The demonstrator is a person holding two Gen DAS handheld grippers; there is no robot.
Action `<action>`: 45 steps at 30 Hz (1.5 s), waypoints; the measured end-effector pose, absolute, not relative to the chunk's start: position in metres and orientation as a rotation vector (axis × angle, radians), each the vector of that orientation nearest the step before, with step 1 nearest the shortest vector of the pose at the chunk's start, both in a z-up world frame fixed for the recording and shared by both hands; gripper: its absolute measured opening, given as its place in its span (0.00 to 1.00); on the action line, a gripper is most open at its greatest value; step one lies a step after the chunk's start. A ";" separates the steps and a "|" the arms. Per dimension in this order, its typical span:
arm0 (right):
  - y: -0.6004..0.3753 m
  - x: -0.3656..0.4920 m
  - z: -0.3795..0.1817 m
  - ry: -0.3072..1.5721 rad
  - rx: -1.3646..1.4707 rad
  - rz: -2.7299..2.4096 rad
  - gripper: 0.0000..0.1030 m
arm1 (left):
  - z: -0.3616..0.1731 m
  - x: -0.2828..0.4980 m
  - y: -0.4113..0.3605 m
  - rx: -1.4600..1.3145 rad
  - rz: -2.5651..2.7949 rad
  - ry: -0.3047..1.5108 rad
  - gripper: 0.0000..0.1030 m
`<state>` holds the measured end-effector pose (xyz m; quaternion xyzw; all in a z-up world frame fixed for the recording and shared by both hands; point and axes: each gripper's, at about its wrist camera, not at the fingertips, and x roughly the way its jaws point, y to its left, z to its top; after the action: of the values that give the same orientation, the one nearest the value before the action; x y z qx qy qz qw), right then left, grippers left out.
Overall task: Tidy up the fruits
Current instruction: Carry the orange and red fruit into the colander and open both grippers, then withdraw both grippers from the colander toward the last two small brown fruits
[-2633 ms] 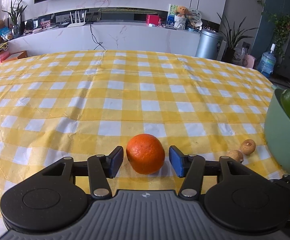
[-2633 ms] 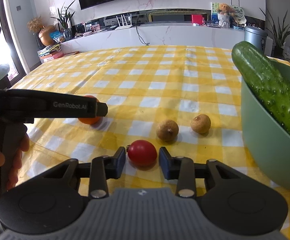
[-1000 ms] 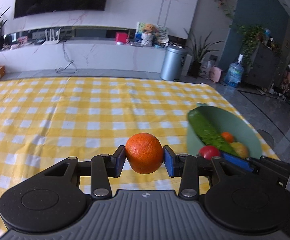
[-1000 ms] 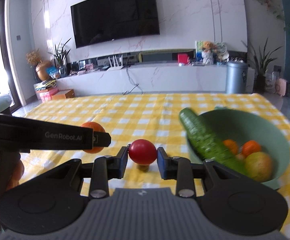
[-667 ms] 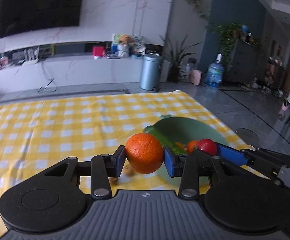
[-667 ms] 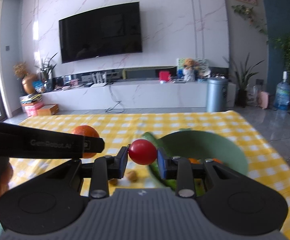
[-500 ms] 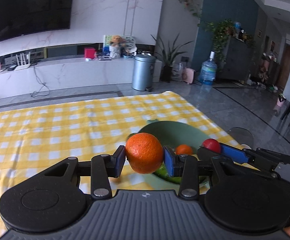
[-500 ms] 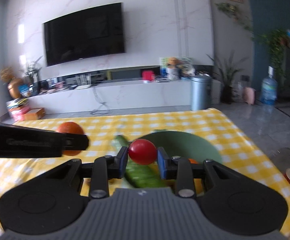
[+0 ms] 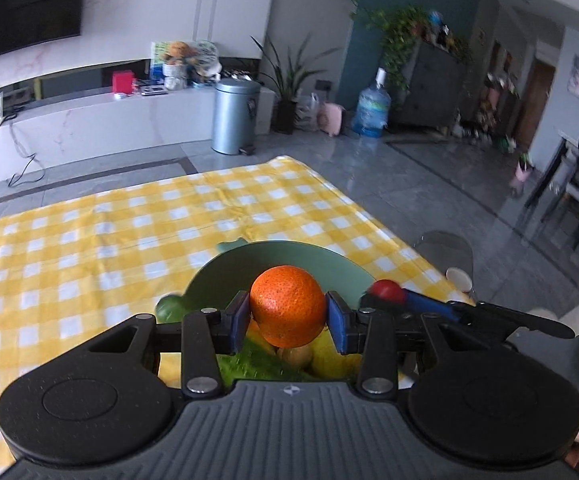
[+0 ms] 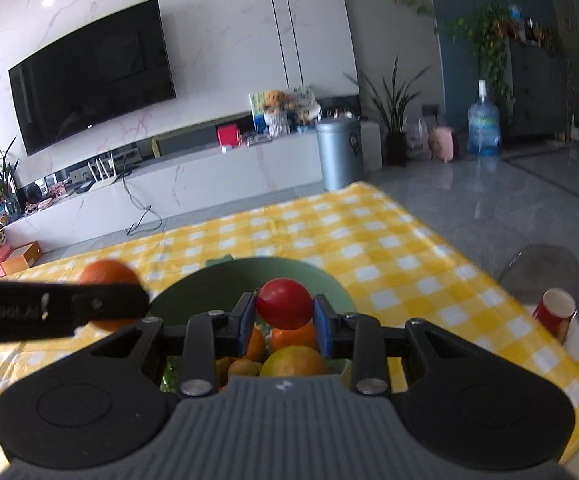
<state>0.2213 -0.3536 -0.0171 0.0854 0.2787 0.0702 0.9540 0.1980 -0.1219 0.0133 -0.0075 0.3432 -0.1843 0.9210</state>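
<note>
Green bowl (image 10: pixel 331 284) lies under both loads: left gripper (image 9: pixel 287 322) clamps the orange (image 9: pixel 287 306), right gripper (image 10: pixel 284 322) the tomato (image 10: pixel 284 309). Next, lower slightly and open both jaws.

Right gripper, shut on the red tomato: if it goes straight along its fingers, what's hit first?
Probably the fruit piled in the green bowl, likely the small orange under the red tomato in the right gripper; depth is unclear.

Soft daylight, motion blur, fisheye warp

Orange (image 9: pixel 287 306) in left claw (image 9: pixel 287 322)
</note>
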 end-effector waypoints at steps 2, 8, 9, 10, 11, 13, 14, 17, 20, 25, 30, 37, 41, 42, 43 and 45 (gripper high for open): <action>-0.352 0.228 -0.022 0.584 0.181 0.158 0.28 | 0.007 0.208 -0.131 0.019 -0.377 0.738 0.44; -0.353 0.245 -0.037 0.654 0.215 0.155 0.28 | -0.016 0.240 -0.140 0.016 -0.383 0.859 0.44; -0.354 0.247 -0.039 0.663 0.223 0.143 0.28 | -0.020 0.244 -0.140 0.010 -0.383 0.870 0.44; -0.355 0.249 -0.042 0.673 0.231 0.139 0.28 | -0.023 0.247 -0.141 0.006 -0.381 0.878 0.44; -0.355 0.251 -0.044 0.682 0.238 0.140 0.28 | -0.026 0.250 -0.142 0.004 -0.378 0.886 0.44; -0.355 0.253 -0.047 0.700 0.244 0.137 0.28 | -0.030 0.254 -0.143 -0.001 -0.376 0.898 0.44; -0.356 0.254 -0.049 0.707 0.251 0.135 0.28 | -0.033 0.256 -0.143 -0.007 -0.375 0.904 0.44; -0.358 0.258 -0.053 0.722 0.269 0.125 0.28 | -0.033 0.258 -0.145 0.001 -0.378 0.903 0.44; -0.357 0.260 -0.055 0.726 0.267 0.123 0.28 | -0.034 0.258 -0.148 0.024 -0.386 0.901 0.44; -0.356 0.259 -0.054 0.725 0.267 0.125 0.28 | -0.035 0.256 -0.154 0.076 -0.394 0.892 0.44; -0.356 0.259 -0.053 0.724 0.265 0.124 0.30 | -0.035 0.255 -0.154 0.081 -0.397 0.888 0.45; -0.355 0.255 -0.051 0.698 0.250 0.120 0.41 | -0.029 0.252 -0.147 0.042 -0.401 0.866 0.53; -0.356 0.251 -0.048 0.676 0.252 0.117 0.51 | -0.020 0.246 -0.144 0.031 -0.397 0.844 0.53; -0.356 0.250 -0.047 0.668 0.249 0.117 0.54 | -0.018 0.243 -0.142 0.029 -0.398 0.835 0.53; -0.356 0.248 -0.046 0.661 0.242 0.119 0.56 | -0.015 0.241 -0.141 0.027 -0.398 0.826 0.53; -0.353 0.244 -0.043 0.645 0.229 0.124 0.61 | -0.008 0.234 -0.138 0.022 -0.400 0.806 0.54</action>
<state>0.2442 -0.3534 -0.0435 0.1121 0.3162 0.0608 0.9401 0.2339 -0.1380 -0.0078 0.0108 0.3895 -0.1931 0.9005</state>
